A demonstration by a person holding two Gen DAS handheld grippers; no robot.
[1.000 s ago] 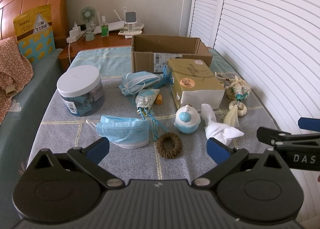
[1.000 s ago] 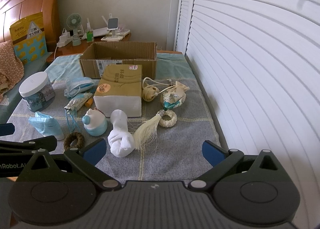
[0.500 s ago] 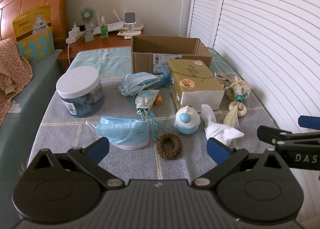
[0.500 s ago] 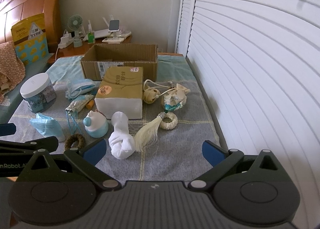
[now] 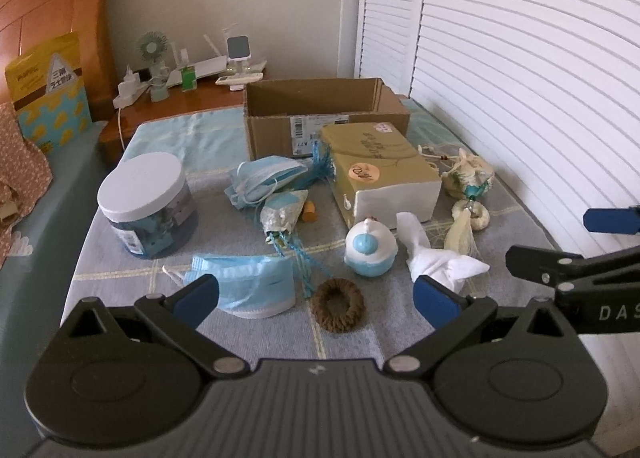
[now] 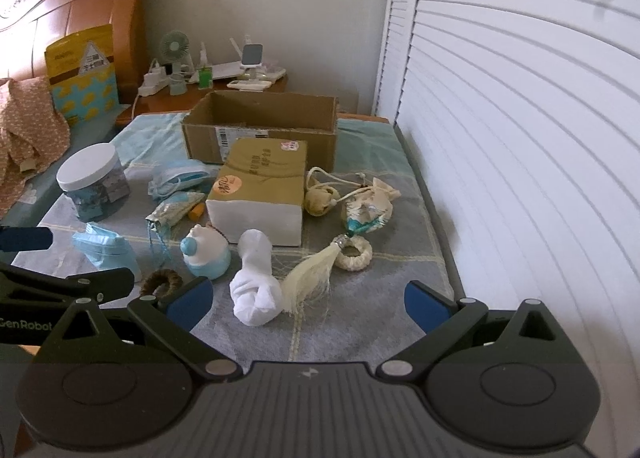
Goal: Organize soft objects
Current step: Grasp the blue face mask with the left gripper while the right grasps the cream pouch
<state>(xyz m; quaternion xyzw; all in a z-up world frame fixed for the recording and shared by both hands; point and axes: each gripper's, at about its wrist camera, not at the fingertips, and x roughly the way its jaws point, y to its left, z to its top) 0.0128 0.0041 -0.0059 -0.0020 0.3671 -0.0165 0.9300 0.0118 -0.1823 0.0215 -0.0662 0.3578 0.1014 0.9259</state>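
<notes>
Both tongs hang released and empty — left gripper over a brown hair tie, right gripper near what looks like a white sock.

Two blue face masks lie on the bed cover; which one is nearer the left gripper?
The flat face mask, lying right before the open left gripper, beside the brown hair tie. The other, bunched mask, lies farther back near the cardboard box.

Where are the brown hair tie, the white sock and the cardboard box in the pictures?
brown hair tie (image 5: 338,311), left wrist view, on its woolly ring.
white sock (image 6: 253,280), right wrist view, on its knotted middle.
cardboard box (image 6: 260,139), right wrist view, on its front wall.
</notes>
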